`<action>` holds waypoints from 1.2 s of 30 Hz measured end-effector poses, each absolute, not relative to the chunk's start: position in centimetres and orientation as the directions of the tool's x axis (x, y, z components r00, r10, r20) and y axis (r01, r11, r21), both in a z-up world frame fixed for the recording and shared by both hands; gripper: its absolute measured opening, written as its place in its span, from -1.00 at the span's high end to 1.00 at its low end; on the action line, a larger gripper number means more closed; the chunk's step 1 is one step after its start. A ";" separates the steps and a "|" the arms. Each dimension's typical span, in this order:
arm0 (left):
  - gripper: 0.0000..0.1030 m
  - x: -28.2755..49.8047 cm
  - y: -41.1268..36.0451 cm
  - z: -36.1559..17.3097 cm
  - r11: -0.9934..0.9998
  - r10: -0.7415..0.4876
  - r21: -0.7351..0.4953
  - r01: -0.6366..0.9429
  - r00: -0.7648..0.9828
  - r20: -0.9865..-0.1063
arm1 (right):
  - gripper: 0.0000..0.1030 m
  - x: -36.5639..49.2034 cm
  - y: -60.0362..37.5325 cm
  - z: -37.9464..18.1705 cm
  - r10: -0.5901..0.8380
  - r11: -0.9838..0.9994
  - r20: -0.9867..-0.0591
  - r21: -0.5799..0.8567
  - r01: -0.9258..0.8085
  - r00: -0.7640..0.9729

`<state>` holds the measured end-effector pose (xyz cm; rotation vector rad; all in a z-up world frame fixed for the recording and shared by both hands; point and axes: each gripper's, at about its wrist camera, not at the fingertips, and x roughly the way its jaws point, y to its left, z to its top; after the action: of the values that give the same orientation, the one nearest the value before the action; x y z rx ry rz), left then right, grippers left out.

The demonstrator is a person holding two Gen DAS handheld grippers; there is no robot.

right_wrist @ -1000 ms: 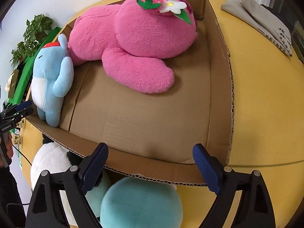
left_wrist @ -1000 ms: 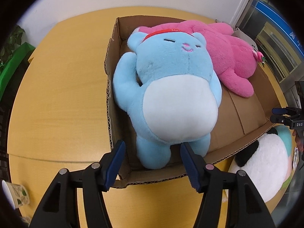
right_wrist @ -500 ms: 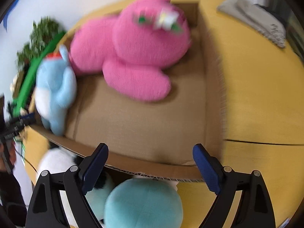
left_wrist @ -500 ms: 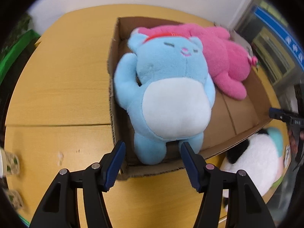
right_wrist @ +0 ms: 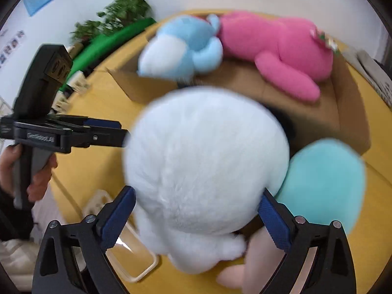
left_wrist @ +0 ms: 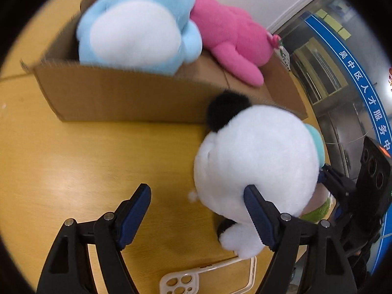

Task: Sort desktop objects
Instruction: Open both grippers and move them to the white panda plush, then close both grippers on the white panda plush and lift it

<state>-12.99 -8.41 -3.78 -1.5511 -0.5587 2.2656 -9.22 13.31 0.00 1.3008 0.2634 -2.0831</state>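
Note:
A cardboard box [left_wrist: 117, 98] on the yellow table holds a blue plush [left_wrist: 137, 22] and a pink plush [left_wrist: 227, 39]. A white plush with black ears [left_wrist: 257, 161] stands on the table in front of the box. My left gripper [left_wrist: 196, 203] is open, its right finger touching the white plush's left side. My right gripper [right_wrist: 196, 215] is open with the white plush [right_wrist: 208, 161] between its fingers. The box [right_wrist: 306, 112], blue plush [right_wrist: 186, 46] and pink plush [right_wrist: 281, 49] lie beyond it. A teal plush part [right_wrist: 323, 181] sits at the right.
A cream phone case [left_wrist: 208, 276] lies on the table near the front edge, also in the right wrist view [right_wrist: 117, 235]. A green plant [right_wrist: 115, 17] stands past the table's far left. Grey cloth [right_wrist: 374, 71] lies at the far right.
Both grippers have pulled back from the box and dropped low beside the white plush. The left gripper has swung right. The right gripper now straddles the white plush.

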 end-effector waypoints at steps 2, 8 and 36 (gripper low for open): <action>-0.52 -12.8 -9.0 -4.2 -0.852 0.499 -0.522 -0.038 -0.363 -0.787 | -0.96 -8.7 13.0 -0.2 -0.432 -0.773 -0.845 0.166 0.612 -0.316; -0.52 -12.6 -11.9 -4.2 -0.840 0.504 -0.541 -0.020 -0.394 -0.769 | -0.97 -7.2 11.3 0.0 -0.513 -0.738 -0.803 0.233 0.634 -0.302; -0.52 -10.7 -13.5 -3.9 -0.777 0.596 -0.625 -0.076 -0.411 -0.690 | -0.94 -9.9 13.5 1.9 -0.643 -0.733 -0.700 0.445 0.514 -0.311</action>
<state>-10.66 -13.53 -3.88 -1.3913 -0.7210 2.2206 -9.92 13.54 1.91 1.1990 -0.1782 -2.0810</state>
